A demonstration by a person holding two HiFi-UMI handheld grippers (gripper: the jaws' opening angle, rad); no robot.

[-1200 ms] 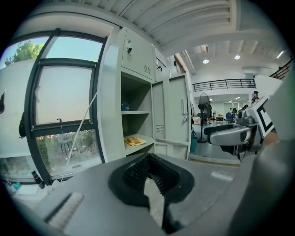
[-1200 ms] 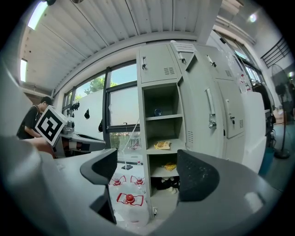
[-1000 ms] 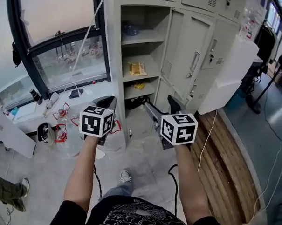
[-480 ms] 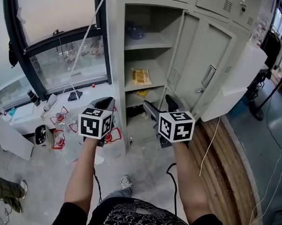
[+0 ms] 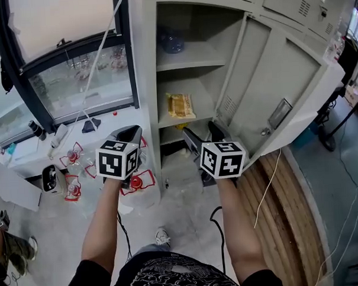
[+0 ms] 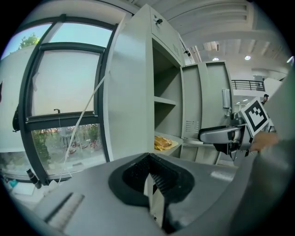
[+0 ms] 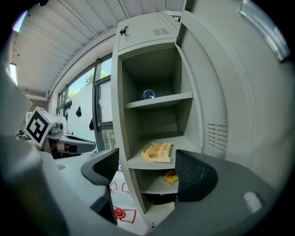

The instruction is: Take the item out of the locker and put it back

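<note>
The packet point(image 5: 180, 105) lies on the middle shelf of the locker point(image 5: 145, 81), at 11 o'clock from the right gripper point(image 5: 202, 132) and well apart. That gripper's jaws stand wide with nothing between them, and have just been closing a little. The left gripper point(image 5: 126, 134), at 9 o'clock, is clenched empty. A bluish thing point(image 5: 171, 42), perhaps a bag, sits on the top shelf.

Facing an open grey locker point(image 5: 144, 81), door point(image 5: 283, 87) swung out to the right. On the middle shelf, a flat yellow packet point(image 5: 180, 105); on the top shelf, something bluish point(image 5: 171, 42), too dim to tell. Lower down, held out in front, left gripper point(image 5: 127, 136) with jaws together and right gripper point(image 5: 203, 135) with jaws apart, just closing a little, nothing between them. At the left a window point(image 5: 81, 78); underfoot a pale floor point(image 5: 52, 222), with wooden planks point(image 5: 283, 212) to the right.
</note>
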